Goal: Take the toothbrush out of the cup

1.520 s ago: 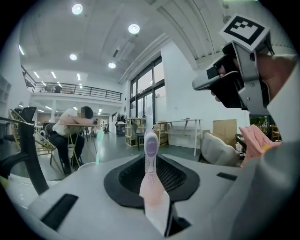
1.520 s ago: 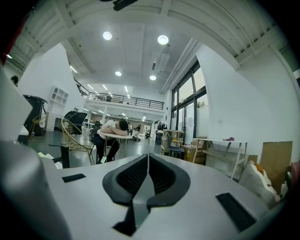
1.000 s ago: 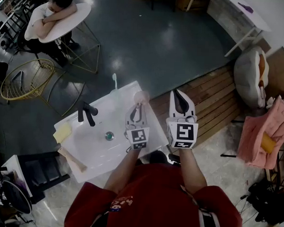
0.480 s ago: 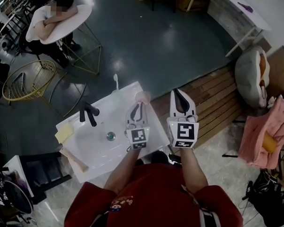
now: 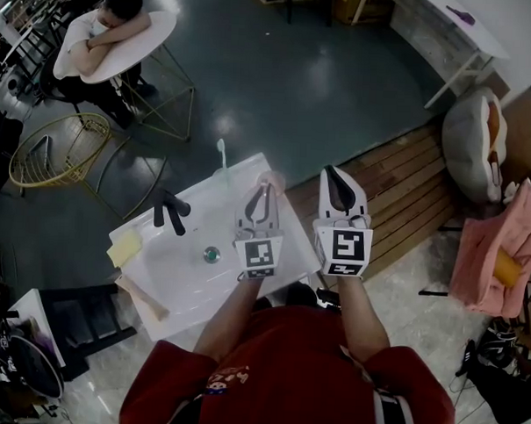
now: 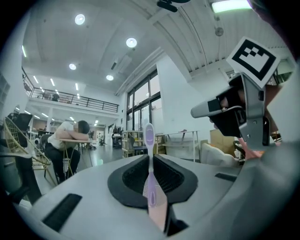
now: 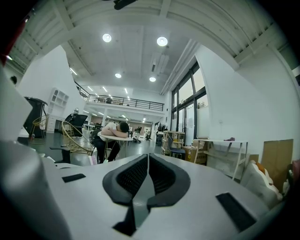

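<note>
Toothbrush (image 6: 149, 136) handling needs room, and the white sink (image 5: 180, 264) below me gives it. Its rim drops to open floor all round, the dark faucet (image 5: 170, 213) stands well to the left, and nothing crowds the air above. My right gripper (image 5: 329, 172) hangs just beside, jaws pressed together on nothing. My left gripper (image 5: 264, 192) pinches the lilac toothbrush by its handle above the sink's far right corner, with nothing round it. I judge it light, stiff and slick, apt to pivot, so a mid-handle hold suits it.
</note>
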Action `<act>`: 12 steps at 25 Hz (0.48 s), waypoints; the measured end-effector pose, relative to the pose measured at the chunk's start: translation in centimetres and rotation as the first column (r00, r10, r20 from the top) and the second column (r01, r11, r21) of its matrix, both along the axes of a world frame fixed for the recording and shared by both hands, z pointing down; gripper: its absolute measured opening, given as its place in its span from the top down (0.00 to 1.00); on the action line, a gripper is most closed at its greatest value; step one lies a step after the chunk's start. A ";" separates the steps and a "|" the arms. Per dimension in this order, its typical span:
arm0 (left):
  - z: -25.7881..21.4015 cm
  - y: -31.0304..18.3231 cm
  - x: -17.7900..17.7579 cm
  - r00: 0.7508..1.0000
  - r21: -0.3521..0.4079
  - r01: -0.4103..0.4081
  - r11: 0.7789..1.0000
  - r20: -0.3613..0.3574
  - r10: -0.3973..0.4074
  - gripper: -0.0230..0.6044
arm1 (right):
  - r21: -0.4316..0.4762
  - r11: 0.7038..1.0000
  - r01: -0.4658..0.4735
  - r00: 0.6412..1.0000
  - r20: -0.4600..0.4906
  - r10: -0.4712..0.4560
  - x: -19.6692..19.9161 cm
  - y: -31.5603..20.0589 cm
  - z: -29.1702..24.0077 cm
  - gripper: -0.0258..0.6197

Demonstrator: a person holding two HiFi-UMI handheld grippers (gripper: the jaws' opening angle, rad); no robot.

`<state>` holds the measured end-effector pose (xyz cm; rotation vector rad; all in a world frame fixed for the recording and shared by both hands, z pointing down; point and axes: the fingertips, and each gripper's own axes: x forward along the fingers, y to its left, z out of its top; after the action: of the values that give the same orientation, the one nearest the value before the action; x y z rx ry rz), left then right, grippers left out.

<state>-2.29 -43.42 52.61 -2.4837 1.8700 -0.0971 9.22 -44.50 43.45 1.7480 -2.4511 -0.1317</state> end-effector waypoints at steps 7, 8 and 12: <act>-4.4 0.3 -0.4 0.999 0.105 -0.020 0.994 0.036 0.016 0.88 | -0.005 1.000 -0.003 1.000 0.006 0.003 -0.3 0.3 0.2 0.91; -5.5 0.4 -0.6 0.999 0.131 -0.021 0.991 0.035 0.017 0.88 | -0.004 1.000 0.000 1.000 0.009 0.000 -0.5 0.3 0.2 0.91; -10.4 0.9 -0.9 1.000 0.230 -0.007 0.973 -0.009 0.009 0.88 | 0.002 1.000 0.011 1.000 0.020 -0.011 -1.0 0.4 0.0 0.91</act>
<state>-3.21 -42.56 42.17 -2.3399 1.7611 0.1254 8.23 -44.10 43.42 1.7449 -2.4753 -0.1180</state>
